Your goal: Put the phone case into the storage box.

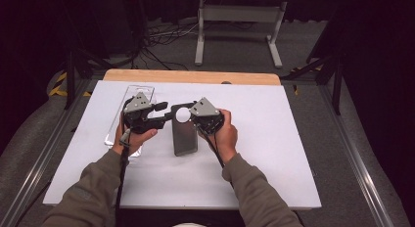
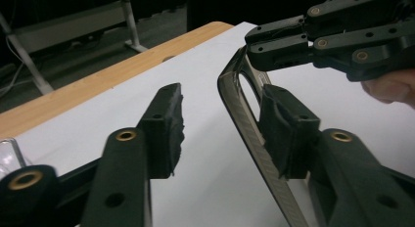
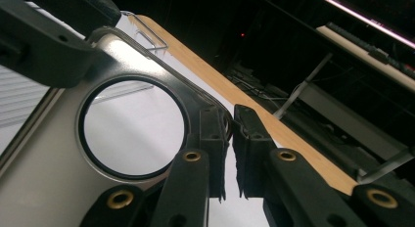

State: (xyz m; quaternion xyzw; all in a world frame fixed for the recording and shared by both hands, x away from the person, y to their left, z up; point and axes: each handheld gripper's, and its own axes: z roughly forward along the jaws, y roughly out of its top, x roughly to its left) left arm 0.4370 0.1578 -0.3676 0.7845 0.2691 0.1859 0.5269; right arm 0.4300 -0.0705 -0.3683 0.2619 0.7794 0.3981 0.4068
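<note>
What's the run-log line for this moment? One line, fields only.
right gripper: shut on phone case rim | left gripper: open, astride its side edge | clear tray: under left gripper

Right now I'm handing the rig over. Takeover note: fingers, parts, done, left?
Right gripper: fingers shut on the rim of the grey phone case, beside its round hole.
Left gripper: open, one finger against the case's opposite edge, the other apart.
Clear case: on the white table, under the left hand.
Done: one grip.
Left: probably close the left fingers, then work the case.
</note>
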